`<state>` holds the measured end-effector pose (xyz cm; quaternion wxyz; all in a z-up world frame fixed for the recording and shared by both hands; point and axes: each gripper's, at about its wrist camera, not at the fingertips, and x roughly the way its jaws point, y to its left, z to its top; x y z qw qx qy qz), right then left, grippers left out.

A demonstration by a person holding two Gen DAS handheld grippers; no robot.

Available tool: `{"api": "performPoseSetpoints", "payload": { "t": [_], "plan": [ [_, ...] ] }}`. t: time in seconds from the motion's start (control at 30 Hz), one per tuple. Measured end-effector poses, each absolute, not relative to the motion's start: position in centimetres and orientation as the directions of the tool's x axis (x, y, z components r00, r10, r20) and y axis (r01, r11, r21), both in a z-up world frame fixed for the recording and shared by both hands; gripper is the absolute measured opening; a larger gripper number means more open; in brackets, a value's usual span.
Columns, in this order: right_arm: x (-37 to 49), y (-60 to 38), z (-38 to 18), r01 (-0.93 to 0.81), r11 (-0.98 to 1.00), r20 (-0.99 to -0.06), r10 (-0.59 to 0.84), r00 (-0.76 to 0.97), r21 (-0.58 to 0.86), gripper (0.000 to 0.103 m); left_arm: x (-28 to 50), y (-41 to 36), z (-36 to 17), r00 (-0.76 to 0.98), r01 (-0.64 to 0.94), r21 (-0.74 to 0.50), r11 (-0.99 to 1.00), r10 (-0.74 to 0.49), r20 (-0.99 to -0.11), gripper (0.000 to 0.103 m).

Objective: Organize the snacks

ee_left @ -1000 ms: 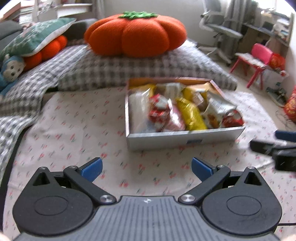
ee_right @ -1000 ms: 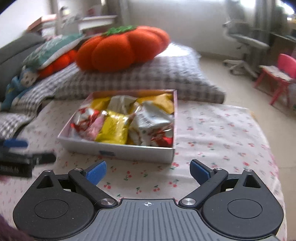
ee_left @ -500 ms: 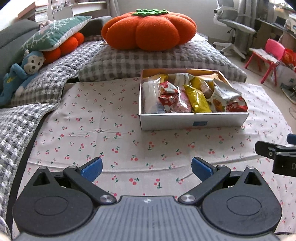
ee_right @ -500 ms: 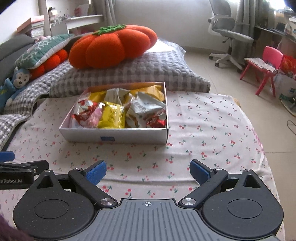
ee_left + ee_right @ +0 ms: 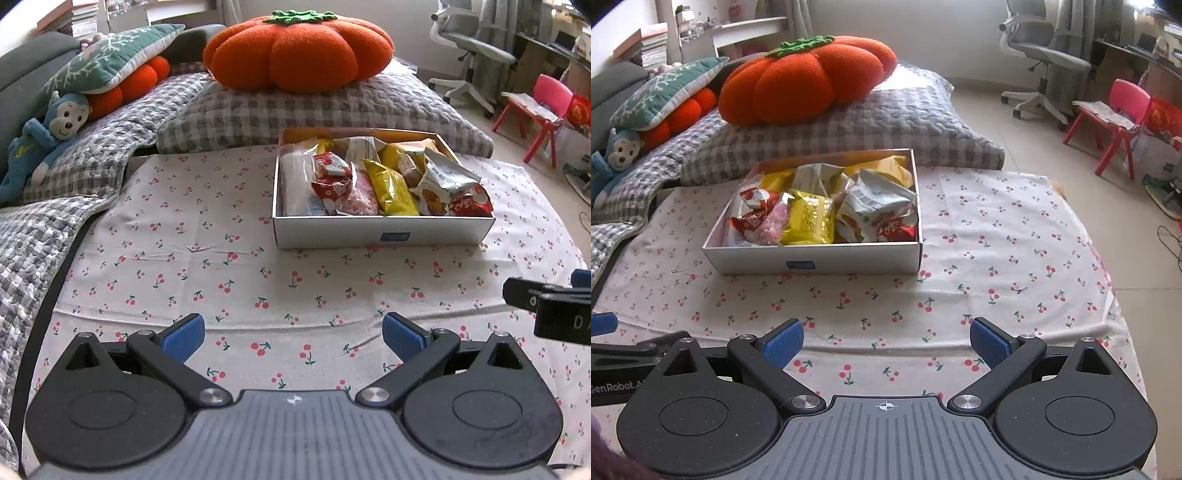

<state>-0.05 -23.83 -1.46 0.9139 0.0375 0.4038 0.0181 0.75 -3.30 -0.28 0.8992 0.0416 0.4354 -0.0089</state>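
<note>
A white cardboard box [image 5: 384, 232] [image 5: 816, 260] sits on the cherry-print cloth, filled with several snack packets: a yellow packet [image 5: 391, 186] [image 5: 810, 219], red packets [image 5: 330, 177] [image 5: 750, 206], a pale crumpled bag [image 5: 443, 177] [image 5: 875, 199]. My left gripper [image 5: 291, 334] is open and empty, well in front of the box. My right gripper [image 5: 886, 338] is open and empty, also in front of the box. Each gripper shows at the edge of the other's view.
An orange pumpkin cushion [image 5: 299, 51] lies on a grey checked pillow [image 5: 314, 107] behind the box. A blue monkey toy [image 5: 40, 136] and cushions lie at the left. A pink chair [image 5: 1115, 110] and an office chair [image 5: 1045, 62] stand on the floor at the right.
Both grippers have pulled back and risen away from the box, which now looks smaller and farther. Both stay open and empty.
</note>
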Motion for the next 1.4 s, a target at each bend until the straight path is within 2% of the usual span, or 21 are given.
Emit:
{"api": "performPoseSetpoints", "payload": {
  "t": [1.4],
  "plan": [
    [0.05,-22.91,-1.72,-0.032,0.997,-0.732,0.072,0.677,0.068,0.098,1.03,-3.13,0.20,0.646,0.016,0.067,0.998,0.041,-0.763,0.102]
  ]
}}
